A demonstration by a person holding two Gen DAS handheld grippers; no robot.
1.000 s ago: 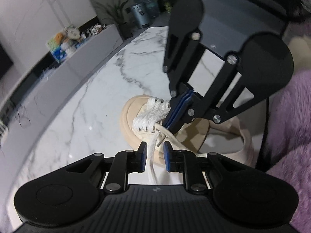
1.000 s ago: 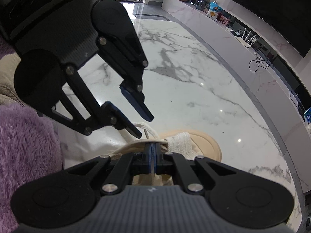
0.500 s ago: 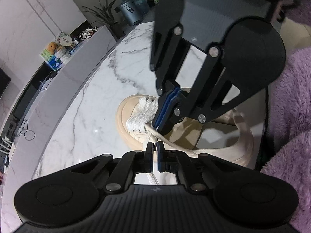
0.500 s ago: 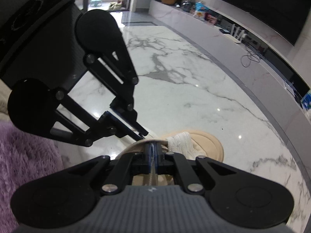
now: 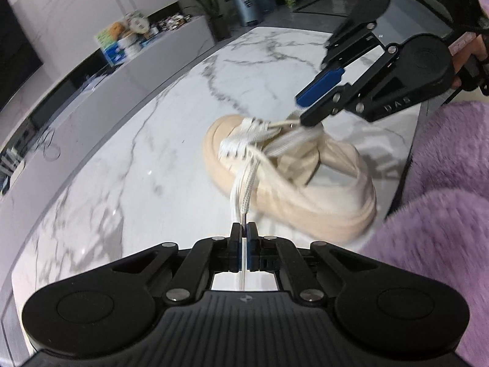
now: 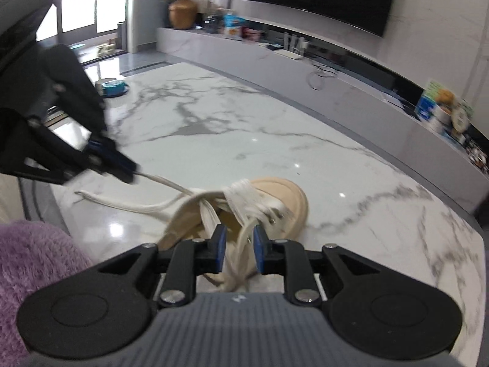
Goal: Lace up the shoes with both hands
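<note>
So the lace [image 5: 244, 188] is now pinched tight by the left hand-held gripper [image 5: 243, 235] and pulled taut off the shoe [image 5: 305, 183], while the right hand-held gripper [image 6: 239, 244] is opening, lace loose between its jaws — handoff looks done.

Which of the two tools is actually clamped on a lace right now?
The left tool: it is shut on a taut white lace from the shoe. The right tool is opening, laces loose between.

Left tongs [image 5: 244, 235] have clamped down on the lace [image 5: 246, 189] and pulled it back taut from the shoe [image 5: 305, 189]. Right tongs [image 6: 239, 246], shut a second ago, are opening now, lace loose between them, and have swung away from the left pair.
</note>
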